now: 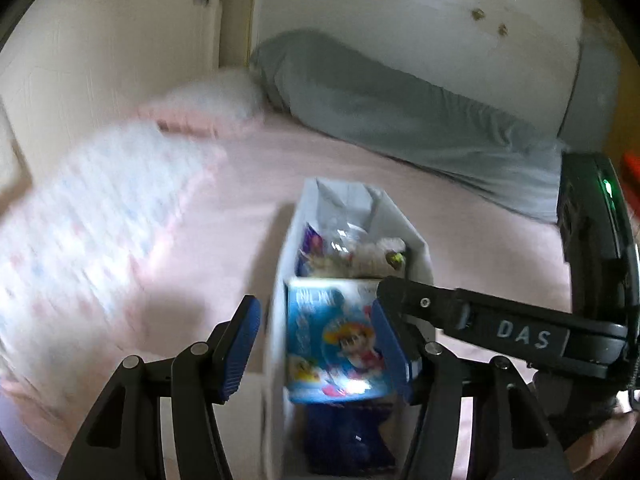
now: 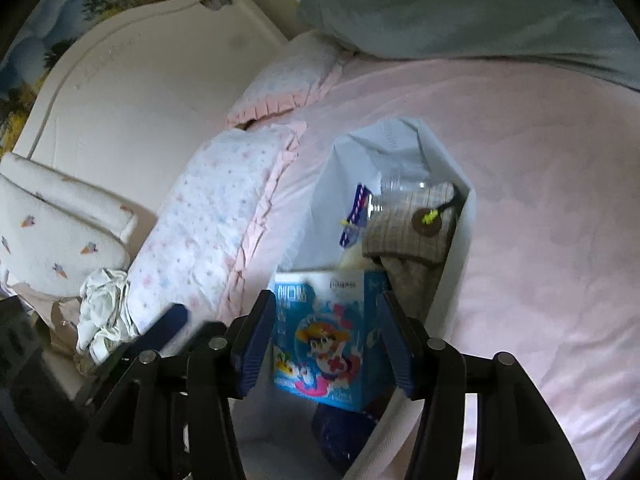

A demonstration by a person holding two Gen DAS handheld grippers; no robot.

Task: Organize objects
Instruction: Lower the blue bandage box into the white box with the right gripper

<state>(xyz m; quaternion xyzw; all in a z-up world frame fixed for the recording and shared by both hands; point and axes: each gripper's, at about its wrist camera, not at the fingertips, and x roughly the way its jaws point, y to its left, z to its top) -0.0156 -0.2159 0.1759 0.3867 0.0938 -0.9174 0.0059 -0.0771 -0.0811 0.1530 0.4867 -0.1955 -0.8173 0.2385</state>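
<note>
A white fabric bin (image 1: 280, 320) stands on the pink bed. In it, a blue cartoon-printed box (image 1: 332, 344) lies on top of a dark blue item (image 1: 344, 436). Behind them are a clear jar (image 2: 396, 190), a purple packet (image 2: 356, 212) and a beige checked cloth piece (image 2: 416, 220). My left gripper (image 1: 316, 348) hangs open above the bin, straddling its left wall and the box. My right gripper (image 2: 326, 350) is open just over the box (image 2: 324, 344), which shows between its pads. One right finger (image 1: 404, 296) reaches in from the right in the left wrist view.
A floral pillow (image 2: 208, 224) and a second pillow (image 2: 288, 80) lie left of the bin. A grey bolster (image 1: 400, 116) runs along the far wall. A white headboard (image 2: 132, 92), a cushion (image 2: 52, 236) and crumpled cloth (image 2: 104, 308) sit at the left.
</note>
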